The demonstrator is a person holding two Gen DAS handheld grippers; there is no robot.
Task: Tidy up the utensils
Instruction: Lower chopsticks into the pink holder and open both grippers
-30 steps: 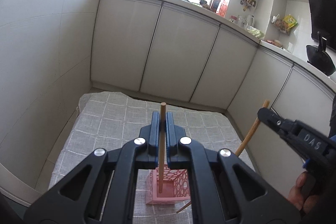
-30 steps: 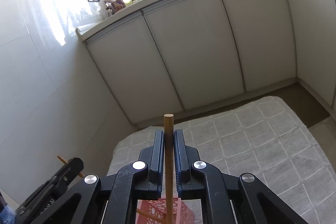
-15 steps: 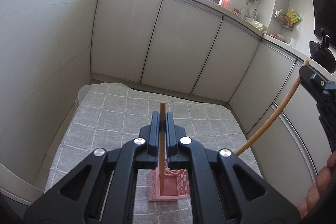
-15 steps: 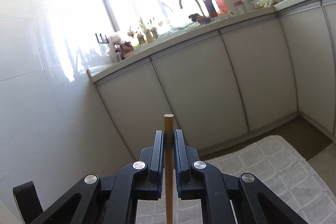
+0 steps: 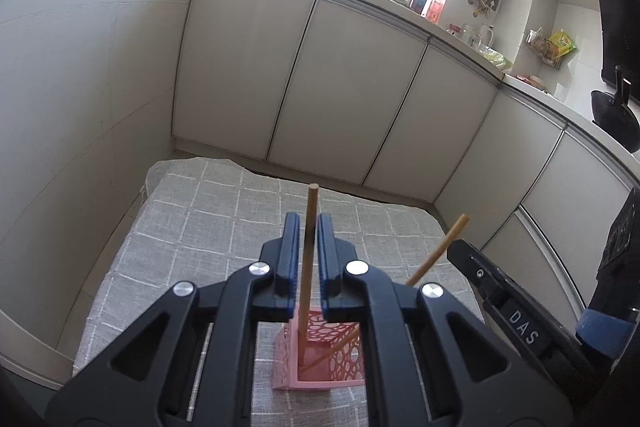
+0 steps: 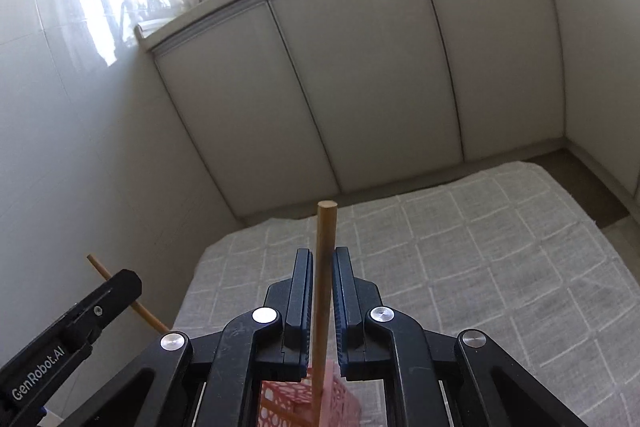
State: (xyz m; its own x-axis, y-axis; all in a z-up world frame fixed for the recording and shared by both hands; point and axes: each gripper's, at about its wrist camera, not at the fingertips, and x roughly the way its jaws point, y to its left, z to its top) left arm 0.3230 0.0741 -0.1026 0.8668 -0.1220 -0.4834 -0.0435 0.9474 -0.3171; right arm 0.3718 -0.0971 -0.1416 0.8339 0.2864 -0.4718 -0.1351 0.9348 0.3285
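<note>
Checked cloth [image 5: 192, 211], pink holder [image 5: 320, 359] — chopsticks [image 5: 308, 247] inside

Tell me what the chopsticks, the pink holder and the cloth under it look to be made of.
Chopsticks: probably wood or bamboo, with a matte tan surface and blunt round ends. Holder: likely moulded plastic, uniform pink, its walls pierced with round cutouts. Cloth: woven fabric, perhaps linen or cotton, with a coarse grey weave, pale grid lines and soft folds at the edge.
</note>
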